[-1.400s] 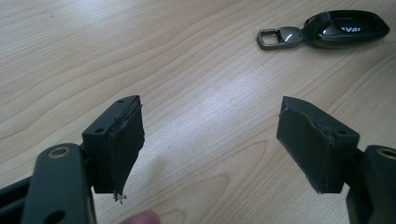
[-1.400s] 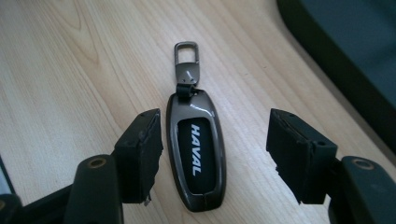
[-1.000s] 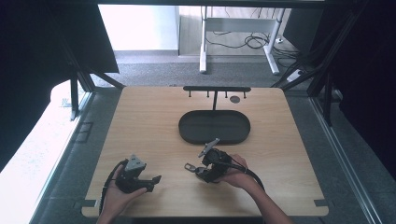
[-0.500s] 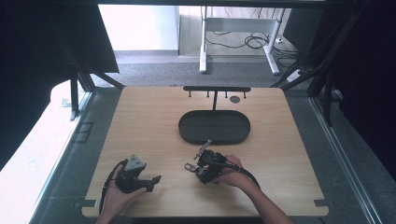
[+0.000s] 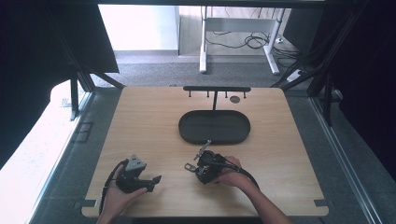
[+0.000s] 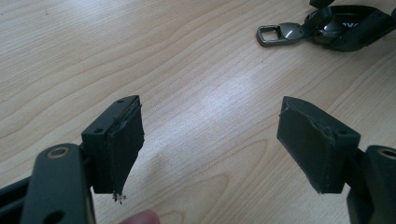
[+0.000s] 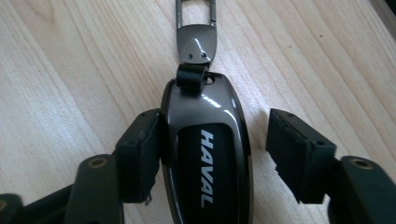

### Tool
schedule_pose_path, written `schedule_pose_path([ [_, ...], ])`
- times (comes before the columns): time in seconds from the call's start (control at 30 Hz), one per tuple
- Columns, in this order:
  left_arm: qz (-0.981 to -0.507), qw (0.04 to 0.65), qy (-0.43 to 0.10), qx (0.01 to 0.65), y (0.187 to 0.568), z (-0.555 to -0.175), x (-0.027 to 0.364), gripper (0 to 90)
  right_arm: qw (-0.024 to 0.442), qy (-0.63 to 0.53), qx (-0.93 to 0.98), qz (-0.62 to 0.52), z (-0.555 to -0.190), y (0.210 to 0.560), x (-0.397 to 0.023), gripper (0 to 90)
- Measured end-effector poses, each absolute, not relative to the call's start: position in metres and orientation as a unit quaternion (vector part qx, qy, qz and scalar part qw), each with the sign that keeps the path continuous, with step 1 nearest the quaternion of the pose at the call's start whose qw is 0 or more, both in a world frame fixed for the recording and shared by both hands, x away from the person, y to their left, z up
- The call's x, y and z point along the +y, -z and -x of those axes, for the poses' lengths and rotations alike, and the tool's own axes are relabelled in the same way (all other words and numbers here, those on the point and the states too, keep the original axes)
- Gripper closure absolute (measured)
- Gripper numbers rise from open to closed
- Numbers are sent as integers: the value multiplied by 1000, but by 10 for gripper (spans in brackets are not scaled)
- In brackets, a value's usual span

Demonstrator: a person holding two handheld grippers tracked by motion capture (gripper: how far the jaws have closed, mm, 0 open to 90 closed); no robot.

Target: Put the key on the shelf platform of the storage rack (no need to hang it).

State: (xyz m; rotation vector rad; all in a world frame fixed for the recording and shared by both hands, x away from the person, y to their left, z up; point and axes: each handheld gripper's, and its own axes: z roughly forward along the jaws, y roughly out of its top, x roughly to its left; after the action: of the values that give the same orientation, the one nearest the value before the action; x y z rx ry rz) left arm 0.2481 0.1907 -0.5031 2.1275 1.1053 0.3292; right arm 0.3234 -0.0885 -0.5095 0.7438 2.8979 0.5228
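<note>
Glossy dark plastic marked HAVAL, the key fob lies flat on the desk, just on the person's side of the oval black tray, its metal clip pointing away from the right tool. That tool straddles it with jaws parted: one pad touches the fob's side, the other stands clear, so nothing is clamped yet, probably lined up for a grip. The left tool, farther from the tray, gapes wide over bare wood, holding nothing. Beyond the tray stands a black hook rack; nothing blocks the way between
</note>
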Motion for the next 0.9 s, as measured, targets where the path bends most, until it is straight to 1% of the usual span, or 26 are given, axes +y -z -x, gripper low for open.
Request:
schedule_pose_path([
  [0.03, -822, 354, -127, 427, 503, -248, 191, 232, 44, -173, 953, -243, -324, 509, -89, 429],
  [0.13, -823, 353, -128, 427, 503, -248, 190, 232, 44, -174, 954, -241, -324, 509, -89, 472],
  [0.33, -823, 352, -127, 427, 503, -248, 190, 232, 40, -174, 954, -241, -327, 508, -91, 484],
  [0.5, -823, 352, -127, 428, 503, -248, 190, 232, 13, -180, 950, -254, -334, 507, -95, 488],
  [0.67, -822, 352, -127, 430, 503, -248, 190, 231, 5, -180, 949, -258, -337, 506, -97, 490],
  [0.73, -822, 352, -127, 429, 503, -248, 190, 230, 8, -184, 948, -261, -337, 505, -98, 491],
  [0.8, -822, 352, -128, 430, 503, -248, 190, 230, -13, -209, 940, -270, -341, 500, -103, 491],
  [0.9, -822, 351, -128, 429, 504, -248, 190, 230, -23, -221, 936, -273, -343, 495, -107, 491],
])
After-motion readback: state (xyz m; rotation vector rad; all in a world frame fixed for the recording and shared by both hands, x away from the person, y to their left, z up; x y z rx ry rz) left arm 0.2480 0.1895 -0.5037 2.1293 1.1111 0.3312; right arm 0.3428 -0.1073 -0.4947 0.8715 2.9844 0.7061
